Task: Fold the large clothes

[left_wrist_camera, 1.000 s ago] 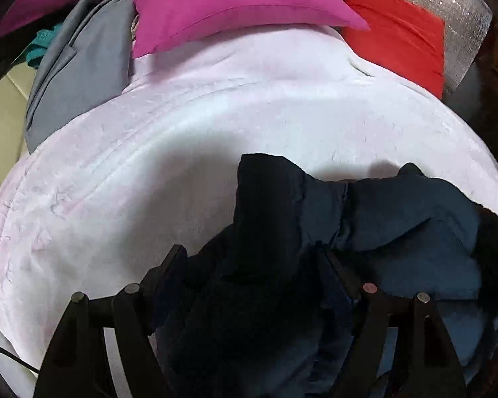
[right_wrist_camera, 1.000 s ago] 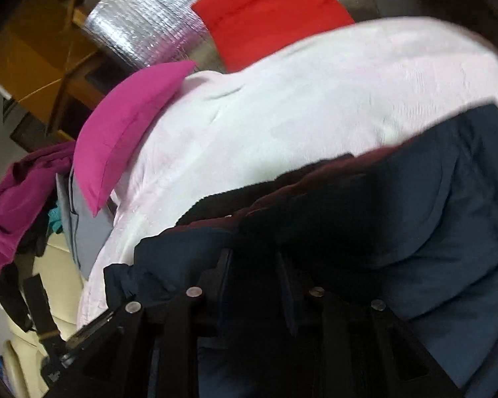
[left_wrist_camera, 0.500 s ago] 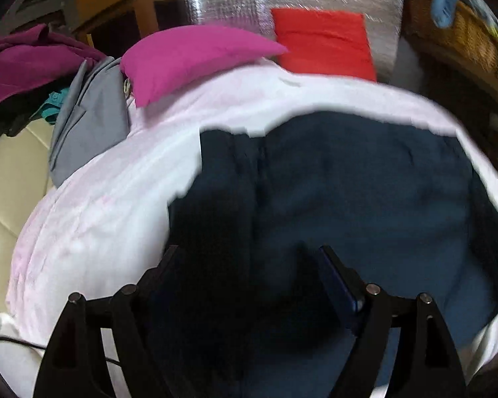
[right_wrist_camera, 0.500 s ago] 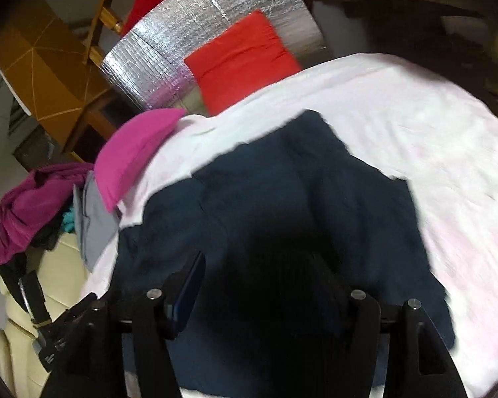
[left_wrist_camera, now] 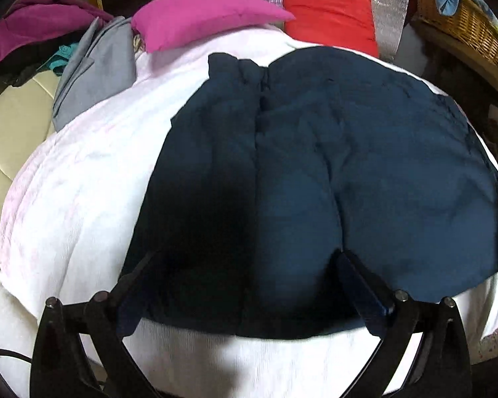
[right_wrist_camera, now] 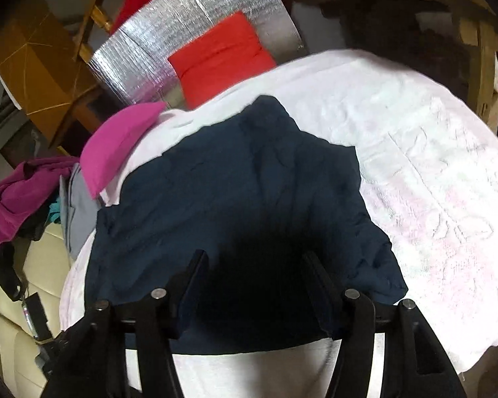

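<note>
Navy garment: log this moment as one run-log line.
navy garment: spread flat on white blanket | left gripper: opening, holds nothing | right gripper: closing, pads clear of cloth

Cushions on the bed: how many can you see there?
2. A pink cushion lies at the far edge of the white blanket, next to grey clothing. A red cushion leans on the silver panel behind. Others may be hidden out of view.

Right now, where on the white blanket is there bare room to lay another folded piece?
Bare white blanket lies right of the navy garment, the widest patch. A narrower strip runs between the garment and the grey clothes. The far edge is crowded: pink pillow, red cushion.
</note>
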Demonstrator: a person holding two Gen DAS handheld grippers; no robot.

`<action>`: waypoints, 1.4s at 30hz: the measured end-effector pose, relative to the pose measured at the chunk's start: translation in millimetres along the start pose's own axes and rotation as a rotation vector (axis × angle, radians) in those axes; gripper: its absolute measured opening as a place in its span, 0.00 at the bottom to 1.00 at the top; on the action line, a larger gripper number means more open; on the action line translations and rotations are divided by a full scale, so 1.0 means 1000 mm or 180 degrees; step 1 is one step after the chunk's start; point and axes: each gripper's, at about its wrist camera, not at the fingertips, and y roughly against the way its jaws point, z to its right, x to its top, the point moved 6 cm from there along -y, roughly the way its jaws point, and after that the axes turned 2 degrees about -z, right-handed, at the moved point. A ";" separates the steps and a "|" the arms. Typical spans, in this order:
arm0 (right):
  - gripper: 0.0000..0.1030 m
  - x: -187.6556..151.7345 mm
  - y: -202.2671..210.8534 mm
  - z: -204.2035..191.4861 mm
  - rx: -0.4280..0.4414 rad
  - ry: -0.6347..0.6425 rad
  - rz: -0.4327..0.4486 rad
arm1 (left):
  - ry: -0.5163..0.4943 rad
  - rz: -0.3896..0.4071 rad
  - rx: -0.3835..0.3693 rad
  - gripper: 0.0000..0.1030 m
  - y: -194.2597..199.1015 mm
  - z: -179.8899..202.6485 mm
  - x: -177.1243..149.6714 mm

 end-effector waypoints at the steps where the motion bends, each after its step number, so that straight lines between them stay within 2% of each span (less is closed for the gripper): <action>1: 0.60 -0.003 -0.005 0.006 -0.0025 -0.0044 -0.0090 | -0.0040 0.0000 -0.0031 1.00 0.002 0.004 -0.005; 3: 0.60 -0.008 -0.022 0.013 -0.0068 -0.0118 -0.0316 | -0.0070 0.0027 -0.0084 1.00 0.006 0.005 -0.003; 5: 0.61 0.000 -0.021 0.010 -0.0094 -0.0061 -0.0306 | -0.0057 0.0137 -0.0050 1.00 0.013 0.003 0.004; 10: 0.61 0.009 -0.006 -0.001 0.0152 -0.0072 -0.0088 | -0.0103 0.0435 0.0383 1.00 0.031 -0.007 0.016; 12: 0.60 0.012 0.002 -0.009 0.0250 -0.0011 0.0029 | -0.0097 0.0494 0.0436 1.00 0.032 -0.014 0.023; 15: 0.52 0.009 0.015 -0.024 0.0276 0.0165 0.0190 | -0.0046 0.0573 0.0442 1.00 0.038 -0.019 0.023; 17: 0.52 0.013 0.012 -0.039 0.0343 0.0234 0.0229 | -0.0027 0.0613 0.0463 1.00 0.039 -0.021 0.026; 20: 0.52 0.005 0.012 -0.052 0.0358 0.0316 0.0230 | 0.0007 0.0643 0.0414 1.00 0.038 -0.023 0.029; 26: 0.52 -0.006 -0.010 -0.069 0.0333 0.0449 0.0046 | -0.0027 0.0658 0.0432 1.00 0.035 -0.024 0.034; 33: 0.52 -0.017 -0.040 -0.067 0.0104 0.0517 -0.0248 | -0.0054 0.0671 0.0441 1.00 0.035 -0.021 0.034; 38: 0.52 -0.014 -0.027 -0.064 0.0251 0.0443 -0.0180 | -0.0102 0.0665 0.0481 1.00 0.034 -0.021 0.033; 42: 0.52 -0.001 -0.001 -0.055 0.0398 0.0343 0.0111 | -0.0098 0.0670 0.0502 1.00 0.033 -0.023 0.033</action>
